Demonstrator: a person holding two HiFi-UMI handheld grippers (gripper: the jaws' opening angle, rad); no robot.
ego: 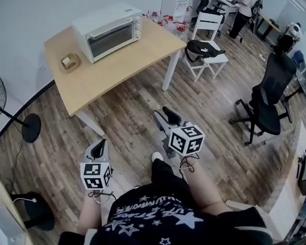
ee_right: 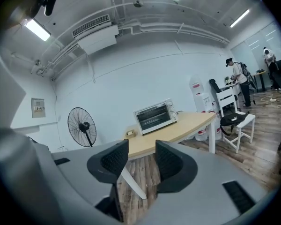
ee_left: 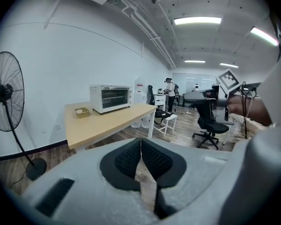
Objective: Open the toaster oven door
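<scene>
Right gripper [ego: 167, 117], jaws apart and empty, looks nearer than the closed left gripper [ego: 98, 148] to the toaster oven [ego: 108, 31], well off ahead-left.

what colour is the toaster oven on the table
The toaster oven is white, with a dark glass door; the head view shows it best.

My left gripper [ee_left: 141, 143] has its jaws pressed together on nothing, facing the toaster oven [ee_left: 110, 98], door closed, on the table [ee_left: 113, 120] well ahead.
</scene>
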